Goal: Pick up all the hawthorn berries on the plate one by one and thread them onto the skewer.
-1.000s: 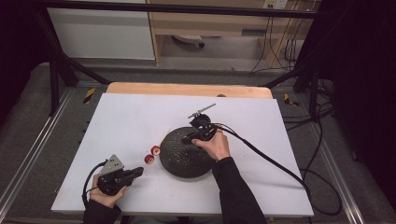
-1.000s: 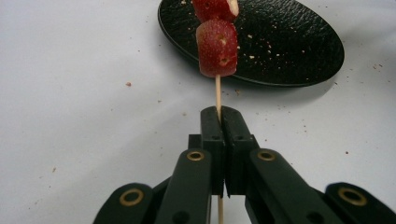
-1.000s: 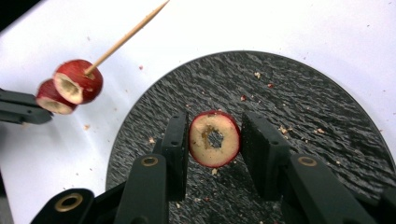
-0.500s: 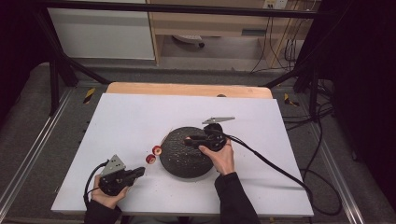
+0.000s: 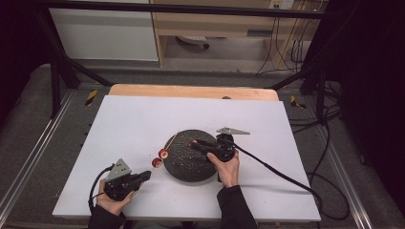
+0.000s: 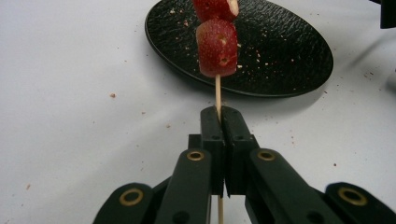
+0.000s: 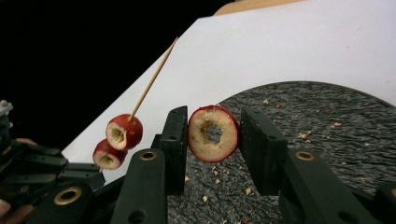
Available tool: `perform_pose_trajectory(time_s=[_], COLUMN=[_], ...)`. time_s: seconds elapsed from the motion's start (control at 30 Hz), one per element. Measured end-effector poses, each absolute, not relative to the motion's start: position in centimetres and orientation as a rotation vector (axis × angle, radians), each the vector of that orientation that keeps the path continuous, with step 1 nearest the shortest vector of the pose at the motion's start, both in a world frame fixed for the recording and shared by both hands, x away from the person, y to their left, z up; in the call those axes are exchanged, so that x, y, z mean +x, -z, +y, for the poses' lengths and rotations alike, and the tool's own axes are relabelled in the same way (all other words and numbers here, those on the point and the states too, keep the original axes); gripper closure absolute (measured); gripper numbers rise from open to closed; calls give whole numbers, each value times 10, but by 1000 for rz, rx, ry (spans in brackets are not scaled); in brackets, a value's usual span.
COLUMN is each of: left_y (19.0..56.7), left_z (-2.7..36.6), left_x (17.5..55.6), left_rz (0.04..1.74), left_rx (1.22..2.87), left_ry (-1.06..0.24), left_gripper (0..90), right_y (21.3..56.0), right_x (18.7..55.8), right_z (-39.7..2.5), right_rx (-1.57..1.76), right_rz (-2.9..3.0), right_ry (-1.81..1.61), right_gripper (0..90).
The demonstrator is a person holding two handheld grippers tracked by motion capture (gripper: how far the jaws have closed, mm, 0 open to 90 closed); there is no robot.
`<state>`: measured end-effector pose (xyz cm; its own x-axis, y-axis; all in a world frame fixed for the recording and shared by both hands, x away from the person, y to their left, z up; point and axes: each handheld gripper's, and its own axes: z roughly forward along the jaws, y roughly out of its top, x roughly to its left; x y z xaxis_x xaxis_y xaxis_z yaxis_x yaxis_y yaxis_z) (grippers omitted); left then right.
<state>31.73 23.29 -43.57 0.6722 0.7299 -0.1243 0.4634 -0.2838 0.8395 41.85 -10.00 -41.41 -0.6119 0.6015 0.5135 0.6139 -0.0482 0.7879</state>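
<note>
My left gripper (image 5: 147, 175) (image 6: 219, 113) is at the table's front left, shut on a thin wooden skewer (image 6: 217, 91). Two red fruit pieces (image 5: 160, 158) (image 6: 216, 46) are threaded on it, just left of the black plate (image 5: 186, 164) (image 6: 285, 56). The skewer's bare tip (image 5: 174, 138) points up and away over the plate's left rim. My right gripper (image 5: 197, 144) (image 7: 213, 112) hovers over the plate, pointing left, shut on a cored red fruit slice (image 5: 192, 142) (image 7: 201, 137) with its hole facing the camera. In the right gripper view the skewer (image 7: 154, 79) and its fruit (image 7: 123, 131) lie just left of the slice.
The white table top (image 5: 138, 124) has a wooden edge (image 5: 191, 90) at the back. Crumbs dot the black plate (image 7: 317, 149). A black cable (image 5: 277, 169) trails from the right gripper across the table's right side. The left gripper (image 7: 28, 172) appears low left in the right gripper view.
The right hand has turned and lowered over the plate, so its gripper now points left with the fruit slice toward the skewer. The left gripper and skewer have barely shifted.
</note>
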Motion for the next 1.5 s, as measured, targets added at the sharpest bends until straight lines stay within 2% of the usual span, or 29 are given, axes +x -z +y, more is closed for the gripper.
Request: perform_pose_trajectory(time_s=[0.43,1.5], left_y=[437,433], left_z=[225,205], left_x=[316,311], left_rz=[937,929], left_rx=[1920,1878], left_ry=[-350,-331], left_gripper=[882,882], right_y=[417,401], right_x=[413,426], right_z=[-105,-112], right_rx=[-1478,-1545], right_rz=[-1943,-1618], right_ry=[2036,2267], right_gripper=[636,637])
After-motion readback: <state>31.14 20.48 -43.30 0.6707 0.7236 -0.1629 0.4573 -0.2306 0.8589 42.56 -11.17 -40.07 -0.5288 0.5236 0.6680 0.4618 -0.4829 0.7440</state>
